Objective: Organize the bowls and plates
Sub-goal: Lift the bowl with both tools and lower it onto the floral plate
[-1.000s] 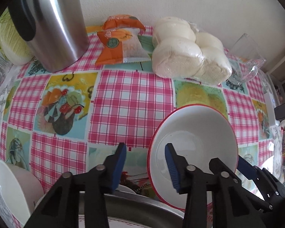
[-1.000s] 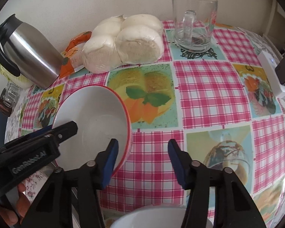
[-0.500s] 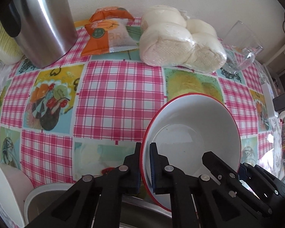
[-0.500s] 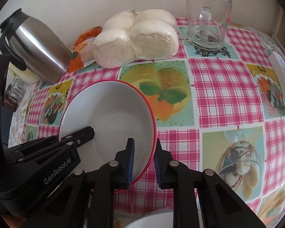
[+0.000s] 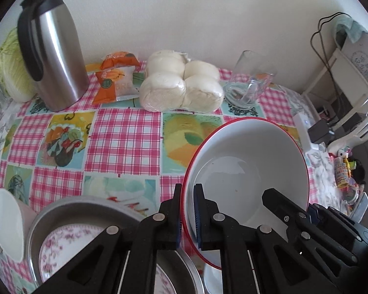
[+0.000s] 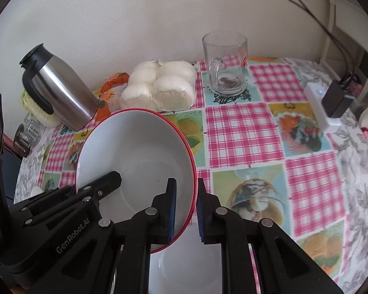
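Grip: your left hand-held gripper [image 5: 187,214] and right hand-held gripper [image 6: 185,209] both clench the red-rimmed bowl [image 5: 247,169].
Left: floral plate [image 5: 61,245] at 7 o'clock, unsorted.

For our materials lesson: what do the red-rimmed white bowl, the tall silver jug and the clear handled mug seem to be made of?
Red-rimmed white bowl: probably glazed ceramic, perhaps melamine; smooth, soft sheen.
Tall silver jug: brushed stainless steel; streaked reflections, black plastic-looking handle.
Clear handled mug: glass; the tablecloth shows through.
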The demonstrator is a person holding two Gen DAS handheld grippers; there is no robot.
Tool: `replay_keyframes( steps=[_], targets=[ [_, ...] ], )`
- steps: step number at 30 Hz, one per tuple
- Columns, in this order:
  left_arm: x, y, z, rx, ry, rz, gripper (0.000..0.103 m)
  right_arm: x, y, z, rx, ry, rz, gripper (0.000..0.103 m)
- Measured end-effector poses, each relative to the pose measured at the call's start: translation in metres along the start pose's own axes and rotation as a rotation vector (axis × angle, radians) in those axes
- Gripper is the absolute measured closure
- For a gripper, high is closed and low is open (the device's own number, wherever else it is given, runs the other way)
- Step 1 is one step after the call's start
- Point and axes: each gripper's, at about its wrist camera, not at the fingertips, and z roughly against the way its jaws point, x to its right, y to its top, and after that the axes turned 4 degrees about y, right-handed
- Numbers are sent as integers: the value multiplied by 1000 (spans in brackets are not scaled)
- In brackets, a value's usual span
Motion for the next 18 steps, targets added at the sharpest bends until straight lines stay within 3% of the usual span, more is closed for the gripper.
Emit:
replay_keyframes(
  steps=[9, 18],
  targets=[
    [2, -34, 60, 82, 10, 7, 94, -19, -27, 53, 69, -4, 40, 87],
    [-13, -73, 85, 109, 47, 42, 92, -30, -67, 71, 81, 40, 14, 87]
  ],
)
